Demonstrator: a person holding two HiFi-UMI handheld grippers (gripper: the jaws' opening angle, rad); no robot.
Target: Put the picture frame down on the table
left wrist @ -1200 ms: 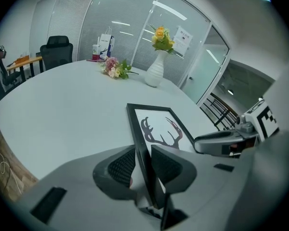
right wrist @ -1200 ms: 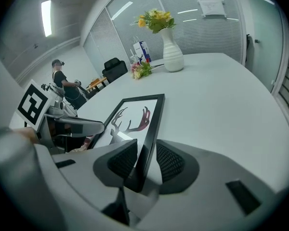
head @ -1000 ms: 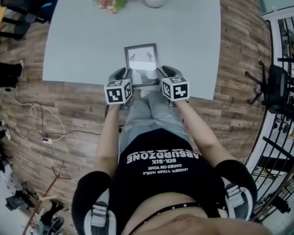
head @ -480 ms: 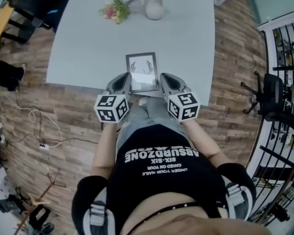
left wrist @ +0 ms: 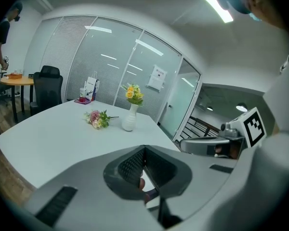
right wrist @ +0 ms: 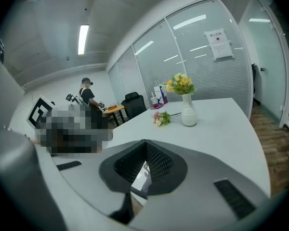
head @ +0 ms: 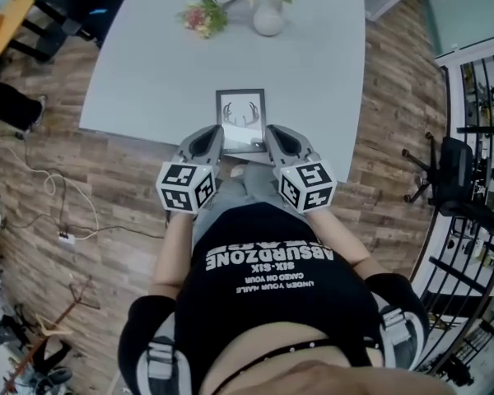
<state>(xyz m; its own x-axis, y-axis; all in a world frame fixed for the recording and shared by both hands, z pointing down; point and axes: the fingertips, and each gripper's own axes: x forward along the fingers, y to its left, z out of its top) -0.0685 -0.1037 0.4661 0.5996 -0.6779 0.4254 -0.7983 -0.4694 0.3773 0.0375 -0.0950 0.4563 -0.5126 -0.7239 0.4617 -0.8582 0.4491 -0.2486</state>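
Note:
The picture frame (head: 241, 118), dark-edged with an antler drawing, is above the near edge of the pale table (head: 148, 72), held from both sides. My left gripper (head: 216, 132) is shut on its lower left edge and my right gripper (head: 268, 132) is shut on its lower right edge. In the left gripper view the jaws close on a thin sliver of the frame (left wrist: 151, 181). The right gripper view shows the frame (right wrist: 140, 174) pinched the same way. Whether the frame touches the tabletop I cannot tell.
A white vase of yellow flowers (head: 269, 13) and a loose pink bouquet (head: 202, 16) sit at the table's far side. A black office chair (head: 454, 164) and a metal railing (head: 486, 97) are at the right. A person (right wrist: 89, 98) stands by a round wooden table far back.
The frame stays gripped on both sides. Both grippers' marker cubes have dropped back and apart toward the person's body, and the frame sits slightly farther over the table edge.

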